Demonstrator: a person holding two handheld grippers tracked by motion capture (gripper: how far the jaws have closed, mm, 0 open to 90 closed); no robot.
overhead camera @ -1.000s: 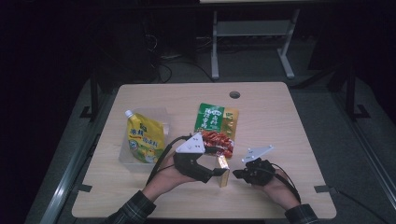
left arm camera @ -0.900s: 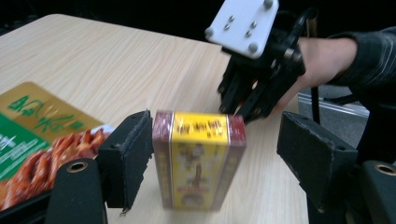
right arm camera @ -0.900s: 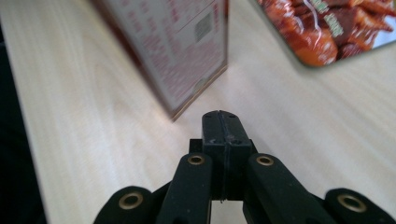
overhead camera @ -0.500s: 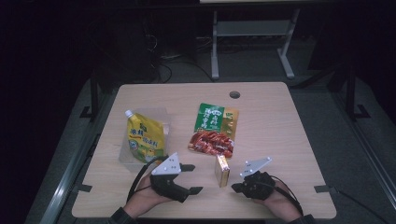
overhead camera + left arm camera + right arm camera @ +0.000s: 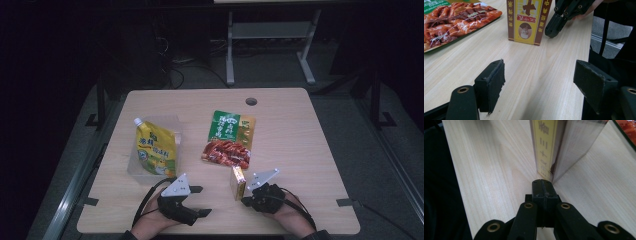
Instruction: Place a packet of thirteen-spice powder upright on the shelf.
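While the small yellow box (image 5: 238, 182) stands upright near the desk's (image 5: 310, 150) front edge, we rest both claws beside it. Our left claw (image 5: 540, 82) gapes empty, facing its label. Our right claw (image 5: 544, 187), pressed together, nudges its corner, probably steadying it.

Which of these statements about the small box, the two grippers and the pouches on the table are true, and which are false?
1. The small yellow box stands upright on the table. True.
2. The left gripper is shut on the box. False: its jaws are open with nothing between them.
3. The right gripper is shut, its tip close beside the box. True.
4. The yellow spout pouch lies right of the red snack packet. False: it lies to its left.
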